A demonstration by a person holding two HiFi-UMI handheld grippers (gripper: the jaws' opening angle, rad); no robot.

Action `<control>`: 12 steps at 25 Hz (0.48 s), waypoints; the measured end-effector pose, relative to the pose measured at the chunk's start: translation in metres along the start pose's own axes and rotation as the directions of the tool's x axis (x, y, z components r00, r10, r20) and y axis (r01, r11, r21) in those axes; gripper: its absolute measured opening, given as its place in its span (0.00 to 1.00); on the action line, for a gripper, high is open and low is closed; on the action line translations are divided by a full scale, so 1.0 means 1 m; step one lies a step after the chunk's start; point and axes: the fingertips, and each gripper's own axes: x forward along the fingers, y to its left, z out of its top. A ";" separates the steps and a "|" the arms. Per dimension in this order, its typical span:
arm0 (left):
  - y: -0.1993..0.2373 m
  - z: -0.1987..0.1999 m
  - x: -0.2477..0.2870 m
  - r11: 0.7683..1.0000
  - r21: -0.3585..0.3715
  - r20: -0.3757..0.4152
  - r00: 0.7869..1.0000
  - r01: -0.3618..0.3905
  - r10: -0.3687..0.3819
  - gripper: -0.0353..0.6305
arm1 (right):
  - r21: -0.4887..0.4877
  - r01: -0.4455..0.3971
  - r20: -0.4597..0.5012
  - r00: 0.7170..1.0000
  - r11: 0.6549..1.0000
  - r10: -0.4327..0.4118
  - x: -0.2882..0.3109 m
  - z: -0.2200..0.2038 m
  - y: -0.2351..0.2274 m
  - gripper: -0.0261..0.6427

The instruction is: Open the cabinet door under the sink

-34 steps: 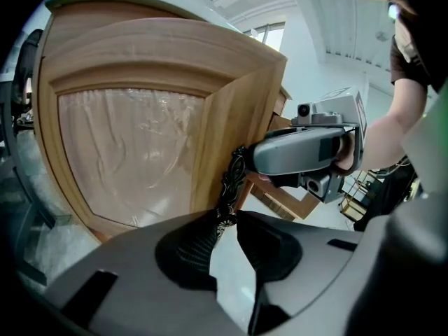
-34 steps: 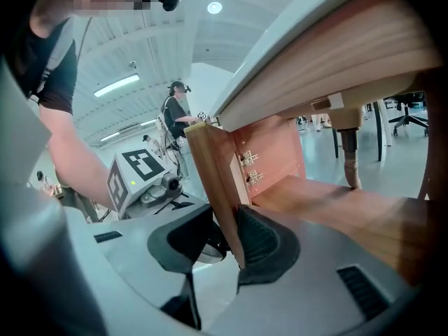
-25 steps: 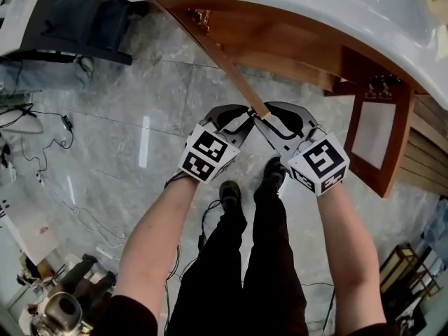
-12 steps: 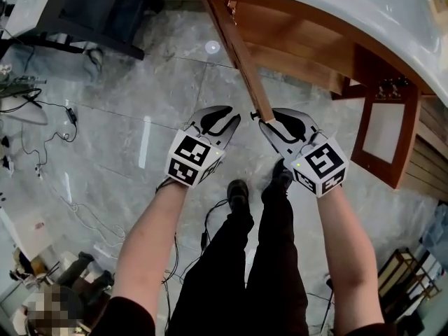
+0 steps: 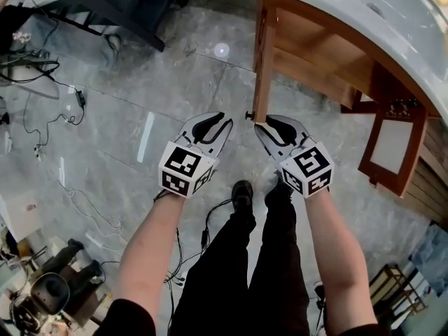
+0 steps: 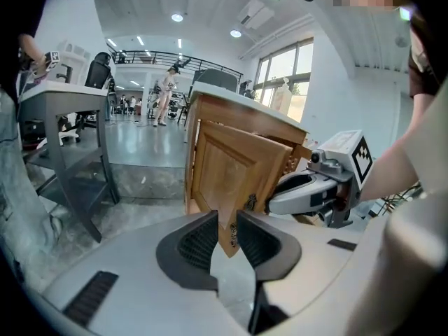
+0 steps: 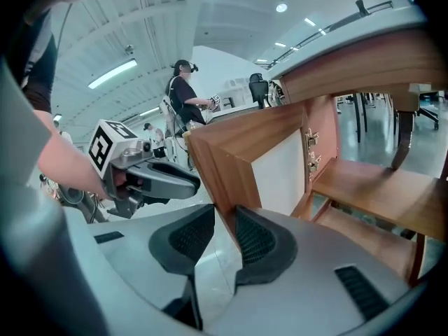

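Note:
The left wooden cabinet door (image 5: 262,61) under the white sink counter (image 5: 364,12) stands swung out, edge-on, its small knob (image 5: 248,115) at the free end. My right gripper (image 5: 261,126) is at that free edge. In the right gripper view the door edge (image 7: 231,159) lies between its closing jaws (image 7: 225,219), with a gap at the left pad. My left gripper (image 5: 225,120) hangs left of the door, apart from it, jaws closing on nothing. The door (image 6: 231,166) shows beyond its tips (image 6: 227,222). The right-hand door (image 5: 390,145) also stands open.
Wooden shelves (image 5: 322,54) show inside the cabinet. A dark desk frame (image 5: 119,5) stands at the upper left, with cables (image 5: 42,68) across the grey stone floor. My shoes (image 5: 242,191) are below the grippers. People stand far off in both gripper views.
The left door has swung further out and now points straight at me. Both grippers moved back with it. The left gripper has come away from the door edge.

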 end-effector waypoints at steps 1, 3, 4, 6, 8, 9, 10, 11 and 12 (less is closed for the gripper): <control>0.002 0.001 -0.009 1.000 -0.002 0.001 1.000 -0.011 0.011 0.19 | 0.018 0.012 -0.006 1.000 1.000 -0.012 0.002 0.001 0.004 0.19; 0.003 0.004 -0.028 0.999 -0.013 0.000 1.000 -0.031 0.031 0.19 | 0.052 0.037 -0.018 0.999 0.998 -0.036 -0.001 0.003 0.012 0.19; 0.003 0.007 -0.038 0.999 -0.020 0.001 0.999 -0.040 0.040 0.19 | 0.065 0.047 -0.021 0.999 0.997 -0.046 -0.006 0.005 0.016 0.19; 0.001 0.020 -0.060 0.998 -0.036 0.014 0.998 -0.057 0.058 0.19 | 0.078 0.064 -0.024 0.998 0.995 -0.063 -0.022 0.014 0.025 0.19; -0.004 0.039 -0.087 0.996 -0.051 0.034 0.997 -0.072 0.074 0.18 | 0.076 0.078 -0.027 0.997 0.994 -0.076 -0.046 0.027 0.038 0.18; -0.008 0.050 -0.102 0.995 -0.057 0.045 0.996 -0.079 0.082 0.18 | 0.072 0.083 -0.028 0.996 0.994 -0.082 -0.060 0.036 0.047 0.18; -0.014 0.062 -0.118 0.994 -0.062 0.056 0.994 -0.085 0.089 0.18 | 0.065 0.090 -0.028 0.996 0.994 -0.088 -0.077 0.045 0.056 0.18; -0.020 0.074 -0.134 0.994 -0.065 0.066 0.993 -0.091 0.095 0.17 | 0.057 0.097 -0.026 0.995 0.994 -0.096 -0.093 0.055 0.064 0.17; -0.025 0.085 -0.148 0.993 -0.067 0.074 0.992 -0.095 0.100 0.17 | 0.050 0.106 -0.022 0.994 0.993 -0.105 -0.109 0.066 0.072 0.17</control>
